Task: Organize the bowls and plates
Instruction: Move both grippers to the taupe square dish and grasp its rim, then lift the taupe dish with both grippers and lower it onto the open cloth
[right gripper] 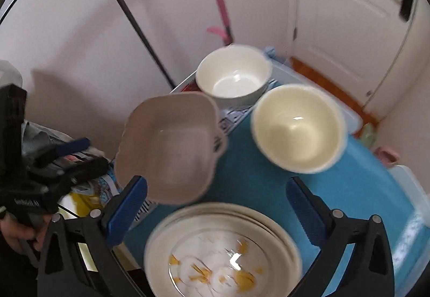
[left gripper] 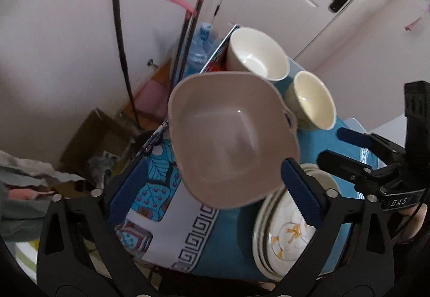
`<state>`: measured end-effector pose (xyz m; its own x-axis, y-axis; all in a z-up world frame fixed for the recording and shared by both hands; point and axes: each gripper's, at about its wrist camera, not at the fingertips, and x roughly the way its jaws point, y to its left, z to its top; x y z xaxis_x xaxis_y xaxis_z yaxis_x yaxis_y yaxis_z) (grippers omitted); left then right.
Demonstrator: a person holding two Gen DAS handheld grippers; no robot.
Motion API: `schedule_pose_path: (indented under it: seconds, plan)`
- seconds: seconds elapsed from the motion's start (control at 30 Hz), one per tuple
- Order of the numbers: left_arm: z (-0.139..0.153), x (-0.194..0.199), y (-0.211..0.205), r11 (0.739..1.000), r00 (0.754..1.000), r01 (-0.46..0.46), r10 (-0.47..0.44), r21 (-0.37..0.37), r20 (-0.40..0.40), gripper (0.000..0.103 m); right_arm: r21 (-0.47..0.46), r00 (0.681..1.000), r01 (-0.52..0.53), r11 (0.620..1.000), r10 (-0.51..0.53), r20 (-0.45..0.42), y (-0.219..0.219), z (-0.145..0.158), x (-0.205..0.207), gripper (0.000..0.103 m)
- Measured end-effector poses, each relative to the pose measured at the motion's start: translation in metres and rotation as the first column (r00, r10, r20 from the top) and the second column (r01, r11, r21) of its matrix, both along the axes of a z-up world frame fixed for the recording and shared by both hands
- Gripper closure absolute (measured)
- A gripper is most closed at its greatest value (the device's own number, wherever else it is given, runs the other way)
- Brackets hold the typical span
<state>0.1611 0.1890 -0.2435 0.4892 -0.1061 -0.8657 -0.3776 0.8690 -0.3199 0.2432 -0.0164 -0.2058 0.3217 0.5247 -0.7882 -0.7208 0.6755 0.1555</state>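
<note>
Table (right gripper: 242,162), blue cloth. Far side: white bowl (right gripper: 233,74); just right of it and nearer, cream bowl (right gripper: 298,127). Left: beige square bowl (right gripper: 169,146). Near edge: stack of plates (right gripper: 223,251), top one with yellow motif. Left gripper (left gripper: 215,189) fingers spread wide, empty. Right gripper (right gripper: 217,213) fingers spread wide, empty, above the plates.

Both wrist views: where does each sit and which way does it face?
Left wrist: on the left claw, looking steeply down at the beige square bowl; the right claw shows too.
Right wrist: on the right claw, looking down over the plate stack; a hand holds the left claw.
Shared: square bowl, two round bowls, plates.
</note>
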Motion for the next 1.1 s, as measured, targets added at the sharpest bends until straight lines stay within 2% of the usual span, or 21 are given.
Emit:
schedule_pose_path:
  seconds: [0.03,0.07,0.13,0.17,0.2,0.23,0.37,0.4,0.53,0.8,0.93,1.1]
  plan:
    - [-0.006,0.004,0.003,1.0,1.0,0.002,-0.002,-0.005,-0.012,0.016,0.005,1.0,-0.005,1.0,0.005,-0.023,0.005,-0.005,0.005,0.001]
    - [-0.013,0.009,0.005,1.0,1.0,0.006,-0.006,-0.013,-0.03,0.024,0.007,0.999,-0.012,1.0,0.012,-0.045,0.011,-0.012,0.011,0.003]
    - [-0.026,0.016,0.006,0.999,0.998,0.016,-0.018,-0.027,-0.057,0.036,0.003,0.997,-0.018,1.0,0.018,-0.079,0.021,-0.023,0.02,0.019]
    - [-0.032,0.021,0.006,0.999,0.997,0.027,-0.029,-0.027,-0.068,0.038,0.0,0.995,-0.02,1.0,0.02,-0.096,0.027,-0.028,0.024,0.024]
    - [-0.036,0.023,0.006,0.999,0.996,0.033,-0.035,-0.024,-0.077,0.045,-0.003,0.994,-0.021,1.0,0.02,-0.11,0.031,-0.033,0.028,0.034]
    - [-0.039,0.026,0.007,0.999,0.996,0.038,-0.04,-0.022,-0.084,0.053,-0.009,0.992,-0.023,1.0,0.022,-0.123,0.035,-0.038,0.032,0.04]
    - [-0.051,0.036,0.011,0.999,0.992,0.049,-0.051,-0.017,-0.115,0.074,-0.018,0.987,-0.029,0.999,0.025,-0.159,0.044,-0.052,0.038,0.059]
    - [-0.053,0.038,0.012,0.999,0.991,0.052,-0.053,-0.015,-0.122,0.083,-0.019,0.986,-0.028,0.999,0.025,-0.164,0.046,-0.054,0.039,0.07]
    - [-0.054,0.04,0.014,0.998,0.989,0.069,-0.066,0.014,-0.13,0.089,-0.045,0.989,-0.004,0.999,-0.003,-0.147,0.051,-0.058,0.038,0.086]
    - [-0.037,0.038,0.006,0.989,0.988,0.122,-0.113,0.085,-0.106,0.09,-0.023,0.989,0.047,0.999,-0.05,-0.136,0.046,-0.054,0.027,0.089]
    - [-0.013,0.03,-0.004,0.983,0.989,0.139,-0.131,0.118,-0.073,0.09,0.011,0.991,0.07,0.997,-0.068,-0.112,0.04,-0.038,0.016,0.089]
    - [0.03,0.012,-0.029,0.972,0.988,0.155,-0.157,0.178,-0.007,0.09,0.087,0.993,0.103,0.991,-0.098,-0.061,0.005,-0.006,-0.016,0.089]
